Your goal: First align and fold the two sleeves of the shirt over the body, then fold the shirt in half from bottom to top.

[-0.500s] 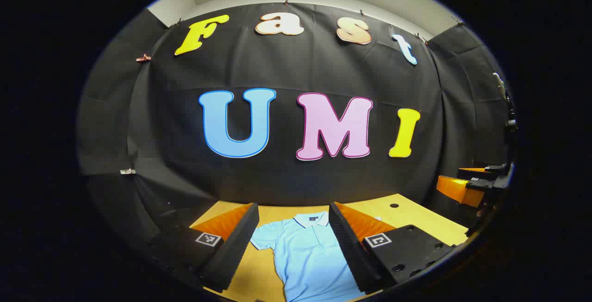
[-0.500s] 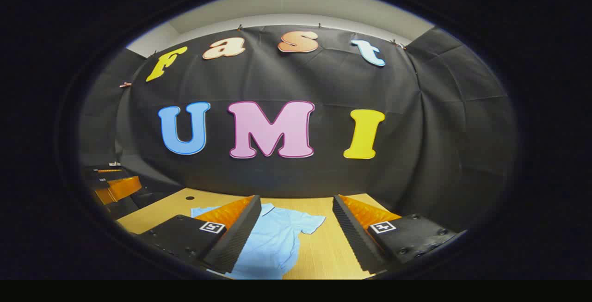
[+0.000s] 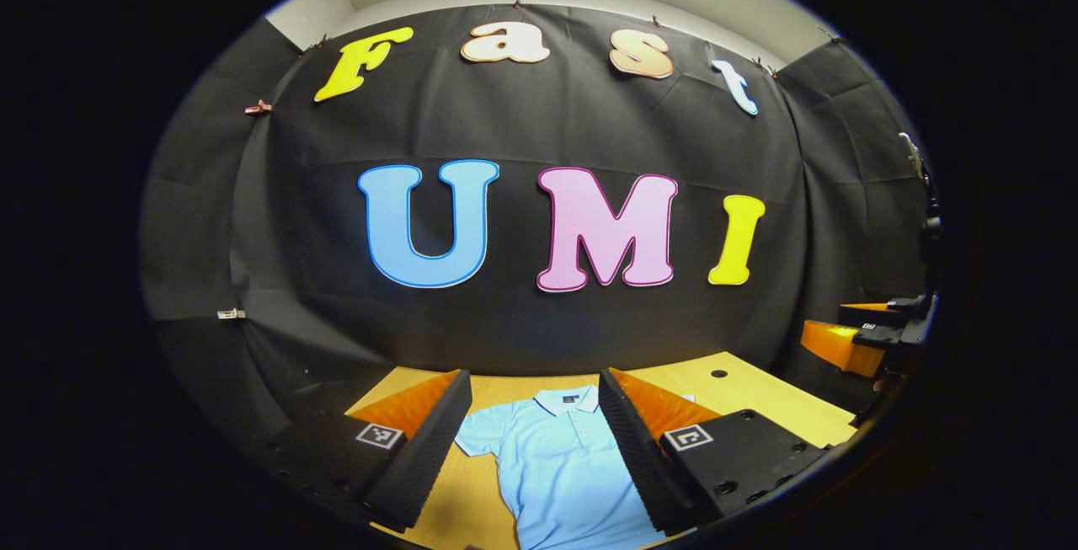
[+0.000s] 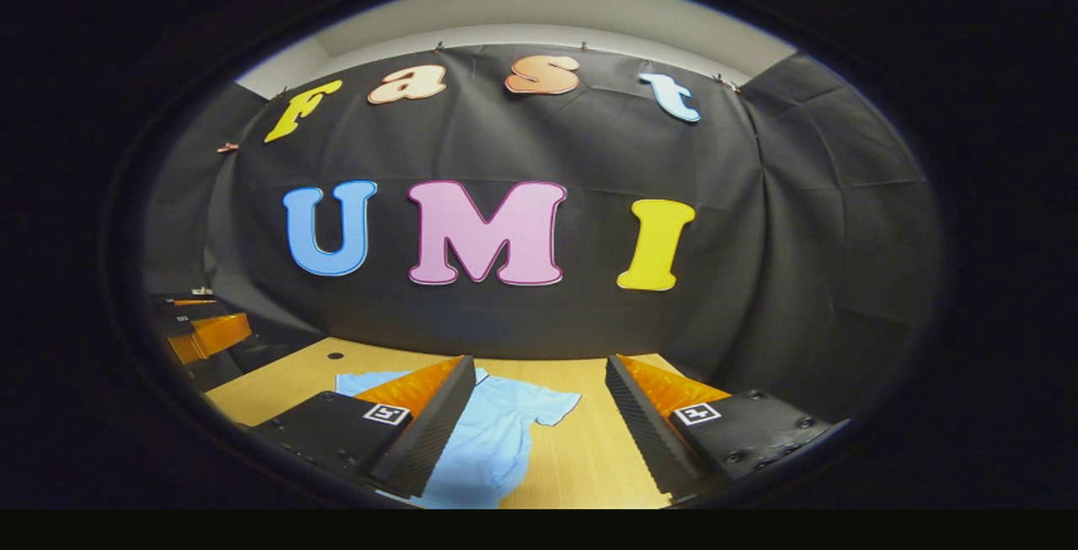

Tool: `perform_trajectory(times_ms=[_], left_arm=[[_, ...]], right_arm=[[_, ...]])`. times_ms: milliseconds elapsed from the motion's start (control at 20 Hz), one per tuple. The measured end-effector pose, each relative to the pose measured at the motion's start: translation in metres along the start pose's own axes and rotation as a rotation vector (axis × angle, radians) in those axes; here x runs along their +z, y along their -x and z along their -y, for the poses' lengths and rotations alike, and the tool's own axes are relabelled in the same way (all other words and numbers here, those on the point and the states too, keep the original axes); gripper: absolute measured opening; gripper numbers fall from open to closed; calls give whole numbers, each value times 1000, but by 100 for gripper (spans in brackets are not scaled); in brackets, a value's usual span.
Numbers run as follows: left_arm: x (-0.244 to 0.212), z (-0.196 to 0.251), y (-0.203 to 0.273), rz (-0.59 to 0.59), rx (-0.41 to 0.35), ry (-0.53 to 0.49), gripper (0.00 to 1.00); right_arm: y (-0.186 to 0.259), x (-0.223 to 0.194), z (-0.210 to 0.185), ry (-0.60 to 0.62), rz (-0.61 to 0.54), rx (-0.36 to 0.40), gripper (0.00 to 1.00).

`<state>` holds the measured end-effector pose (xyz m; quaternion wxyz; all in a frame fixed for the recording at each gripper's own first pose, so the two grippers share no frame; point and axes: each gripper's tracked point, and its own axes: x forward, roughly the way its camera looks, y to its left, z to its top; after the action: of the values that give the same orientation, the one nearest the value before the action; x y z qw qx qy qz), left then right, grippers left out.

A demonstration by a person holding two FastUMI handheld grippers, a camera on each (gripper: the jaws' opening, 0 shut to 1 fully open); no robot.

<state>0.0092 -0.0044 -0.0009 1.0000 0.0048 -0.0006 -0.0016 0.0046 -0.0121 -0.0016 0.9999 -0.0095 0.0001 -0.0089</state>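
Note:
A light blue polo shirt [image 3: 556,466] lies flat on the wooden table [image 3: 758,403], collar toward the wall, sleeves spread out. My left gripper [image 3: 535,440] hangs open above the table, and the shirt's collar and chest show between its fingers. In the right gripper view the shirt [image 4: 497,432] shows with one short sleeve [image 4: 552,407] stretched out on the table [image 4: 581,449]. My right gripper [image 4: 539,428] is open above that side, holding nothing. The right gripper [image 3: 876,335] also appears far right in the left gripper view, and the left gripper [image 4: 202,331] far left in the right gripper view.
The black cloth wall stands close behind the table's far edge. A small dark hole [image 3: 717,374] marks the tabletop to the right of the shirt in the left gripper view, and it appears as a hole [image 4: 335,356] in the right gripper view.
Both grippers have shifted only slightly; in the right gripper view the shirt and wall have slid a little left and up. Both stay open and the shirt lies untouched.

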Motion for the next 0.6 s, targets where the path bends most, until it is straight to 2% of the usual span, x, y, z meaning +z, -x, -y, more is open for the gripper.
perform_trajectory(times_ms=[500,600], left_arm=[[-3,-3,-13,-11,11,1,96],[-5,-4,-16,-21,17,4,97]], right_arm=[[-18,-10,5,-28,-24,-11,97],[-25,-19,9,-14,-60,-23,97]])
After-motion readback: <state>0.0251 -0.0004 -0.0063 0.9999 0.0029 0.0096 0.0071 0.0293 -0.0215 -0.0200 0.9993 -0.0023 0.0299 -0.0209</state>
